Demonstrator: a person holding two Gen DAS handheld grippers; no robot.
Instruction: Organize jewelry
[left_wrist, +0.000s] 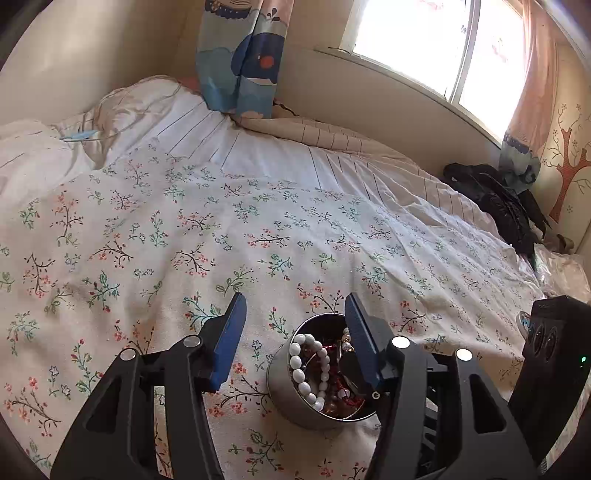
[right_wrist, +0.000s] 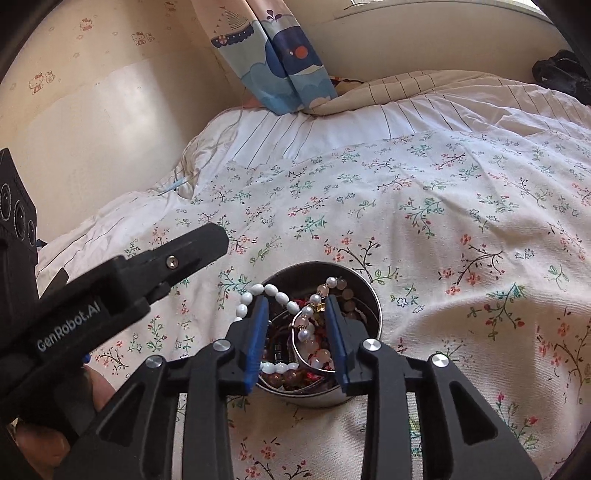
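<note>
Over the round tin (right_wrist: 364, 291), both claws, left (left_wrist: 295, 314) and right (right_wrist: 295, 306), tilt downward, parted, gripping nothing.

both wrist cameras look forward and down over a floral bedspread (left_wrist: 184, 229) toward the wall and curtain (right_wrist: 280, 66), close above a round tin (left_wrist: 284, 373) that both views share.
</note>
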